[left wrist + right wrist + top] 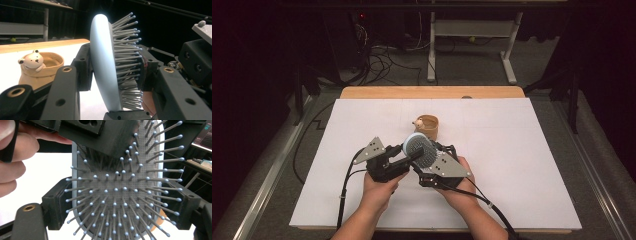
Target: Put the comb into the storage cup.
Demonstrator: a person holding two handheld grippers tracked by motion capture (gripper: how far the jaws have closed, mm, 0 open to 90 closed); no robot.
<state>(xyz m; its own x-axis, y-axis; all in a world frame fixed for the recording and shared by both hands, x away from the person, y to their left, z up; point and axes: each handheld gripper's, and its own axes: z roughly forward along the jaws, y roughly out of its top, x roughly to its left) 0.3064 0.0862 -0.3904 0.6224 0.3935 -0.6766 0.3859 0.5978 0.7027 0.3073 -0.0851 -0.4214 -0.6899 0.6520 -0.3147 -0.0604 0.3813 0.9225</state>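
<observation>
From above, both hands meet over the white sheet (512, 165), just in front of the small tan bear cup (429, 126). The left gripper (404, 160) and the right gripper (428, 161) each clasp the pale blue hairbrush (418, 150), which sits lifted between them, its bristled head tipped toward the cup.

Looking along the left gripper (113, 75), the hairbrush (102, 62) stands on edge between the two black jaws. One jaw presses its smooth blue back, the other pushes into the grey bristles (127, 50); the jaws are drawn in tight on the head. The bear cup (40, 68) rests on the sheet off to the brush's back side, well apart from it.

Looking along the right gripper (120, 205), the hairbrush (117, 195) faces the camera, bristles outward. The jaws stand wide, one pad against each long edge of the head, gripping it across its width. The left gripper's jaw (110, 137) bears down on the bristles at the top, a hand (12, 155) beside it.
</observation>
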